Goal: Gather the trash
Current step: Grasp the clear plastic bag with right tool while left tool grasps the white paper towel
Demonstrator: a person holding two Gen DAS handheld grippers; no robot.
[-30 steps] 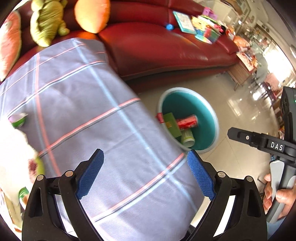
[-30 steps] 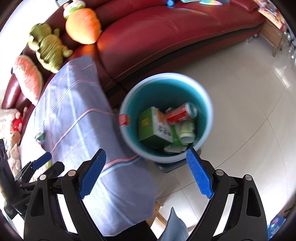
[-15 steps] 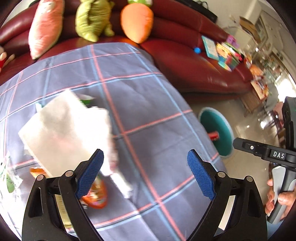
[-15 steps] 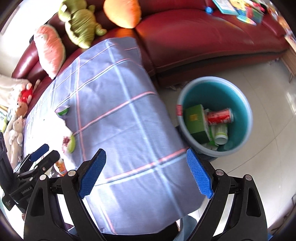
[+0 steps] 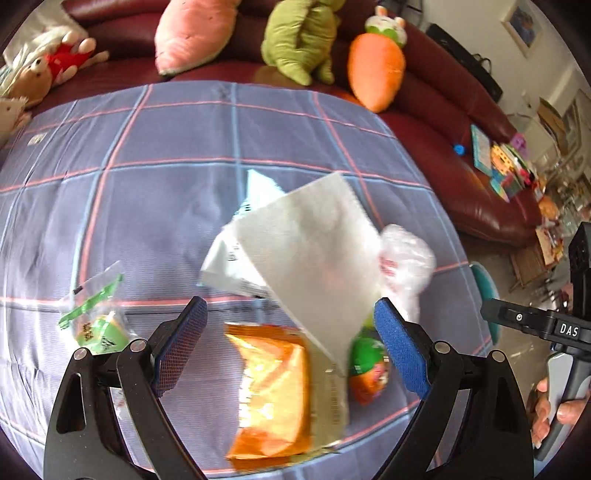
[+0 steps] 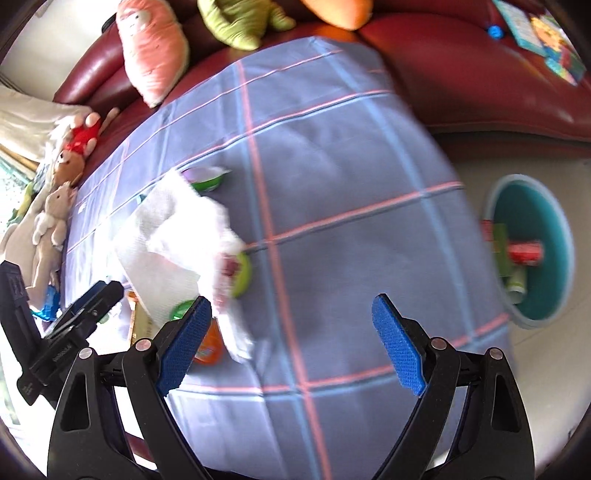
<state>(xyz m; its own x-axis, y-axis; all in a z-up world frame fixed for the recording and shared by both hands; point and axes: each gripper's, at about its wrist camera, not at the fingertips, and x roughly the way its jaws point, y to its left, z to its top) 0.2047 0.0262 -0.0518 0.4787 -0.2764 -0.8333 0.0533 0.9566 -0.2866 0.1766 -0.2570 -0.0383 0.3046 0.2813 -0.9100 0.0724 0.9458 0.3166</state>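
Trash lies on a plaid blue-grey cloth (image 5: 147, 206): a white paper napkin (image 5: 314, 251), an orange snack packet (image 5: 269, 387), a green-and-orange cup (image 5: 369, 362), a crumpled clear bag (image 5: 406, 258), a white wrapper (image 5: 229, 266) and a green clear wrapper (image 5: 92, 314). My left gripper (image 5: 291, 347) is open and empty just above the orange packet. My right gripper (image 6: 291, 343) is open and empty over bare cloth, right of the napkin (image 6: 173, 236). The teal bin (image 6: 532, 247) holding a red can (image 6: 524, 251) stands on the floor at right.
A red leather sofa (image 5: 461, 155) curves behind the table with plush toys: a pink one (image 5: 192, 33), a green one (image 5: 299, 37) and an orange carrot (image 5: 376, 70). Books and toys (image 5: 506, 166) lie on the sofa. Stuffed animals (image 6: 51, 214) sit at left.
Both grippers swung left from the bin toward the table. The left view now centres on the trash pile; the bin has slid to the right edge of the right view.
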